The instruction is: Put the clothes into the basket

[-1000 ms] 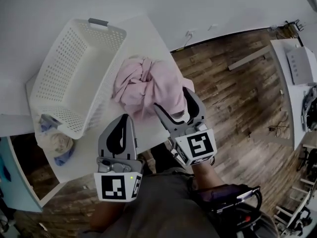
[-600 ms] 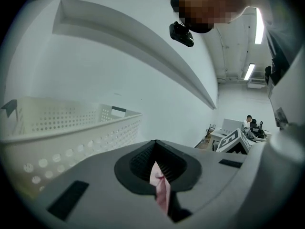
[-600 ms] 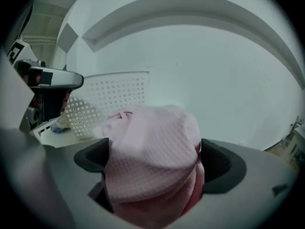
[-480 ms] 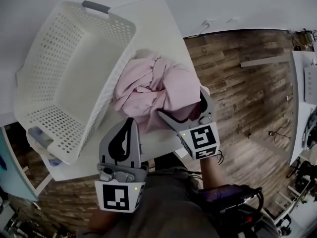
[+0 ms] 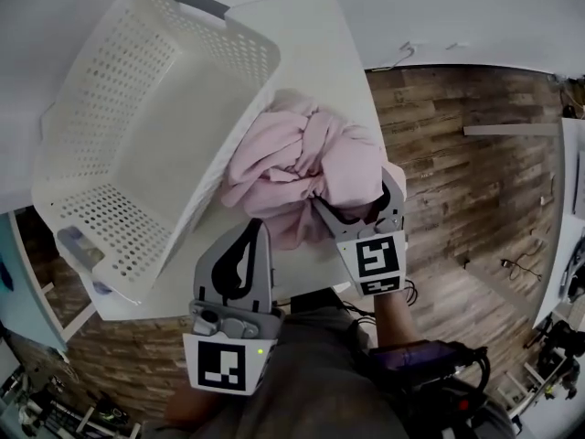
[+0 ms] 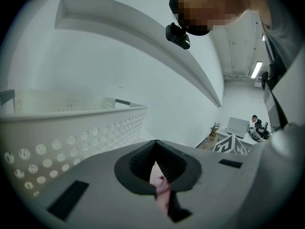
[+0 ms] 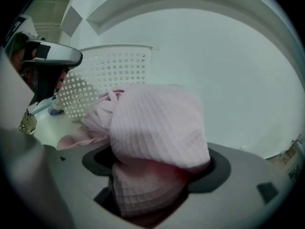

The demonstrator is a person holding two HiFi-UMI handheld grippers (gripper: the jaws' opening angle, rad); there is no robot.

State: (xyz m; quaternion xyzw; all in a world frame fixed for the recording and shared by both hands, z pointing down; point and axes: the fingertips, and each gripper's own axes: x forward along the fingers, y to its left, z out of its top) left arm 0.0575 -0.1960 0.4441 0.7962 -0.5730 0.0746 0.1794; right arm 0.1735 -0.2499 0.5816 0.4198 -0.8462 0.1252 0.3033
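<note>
Here we are over the white worktop (image 5: 302, 53), and the pink garment (image 5: 302, 167) is not in the basket yet. It sits in a crumpled heap on the worktop, pressed right against the outside of the basket's long wall. The white perforated basket (image 5: 91, 108) lies at about 10 o'clock from the heap, its grey handle (image 5: 199, 3) up at the far end, and nothing shows inside it.

The right tongs (image 5: 356, 195) are in at the heap's 5 o'clock corner. Their jaws have just been closing and they stand wide around a fat wad of that waffle-weave cloth. In the right gripper view the pink garment (image 7: 157, 128) fills the gap of the right tongs (image 7: 157, 161) from pad to pad and bulges over the top (a proper mouthful), with the basket (image 7: 109, 66) behind it at 11 o'clock.

The left tongs (image 5: 254, 231) wait at the heap's 7 o'clock edge with jaws together, tips meeting. In the left gripper view the left tongs (image 6: 155, 144) show only a sliver of the pink garment (image 6: 160, 185) through the slit. I cannot tell whether it is pinched or just behind. The basket (image 6: 71, 123) rises at 9 o'clock.
</note>
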